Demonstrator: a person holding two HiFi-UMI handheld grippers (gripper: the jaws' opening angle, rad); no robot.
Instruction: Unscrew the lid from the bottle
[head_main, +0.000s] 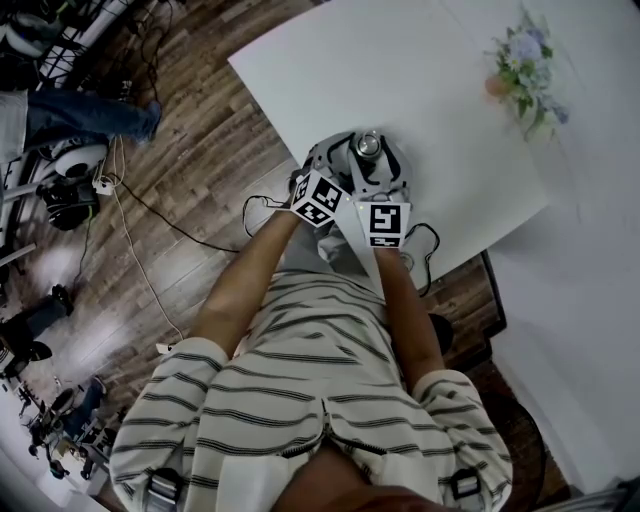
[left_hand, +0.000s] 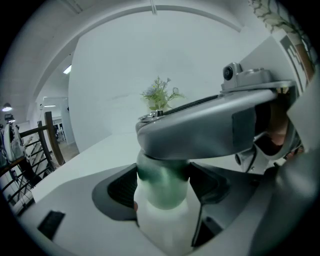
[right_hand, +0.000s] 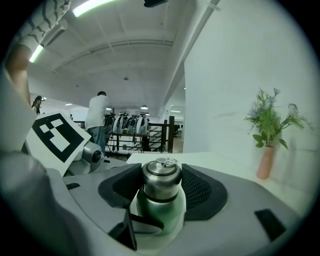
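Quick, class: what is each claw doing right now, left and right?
Left claw: closed on the bottle, round its body.
Right claw: closed on the lid, which is on the bottle.

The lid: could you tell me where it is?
In the right gripper view's centre, the lid tops the green bottle, between the right tool's pads.

A white table (head_main: 420, 70), set over a wooden floor (head_main: 200, 150), carries a small pinkish vase (head_main: 496, 87) of flowers near its far right edge.
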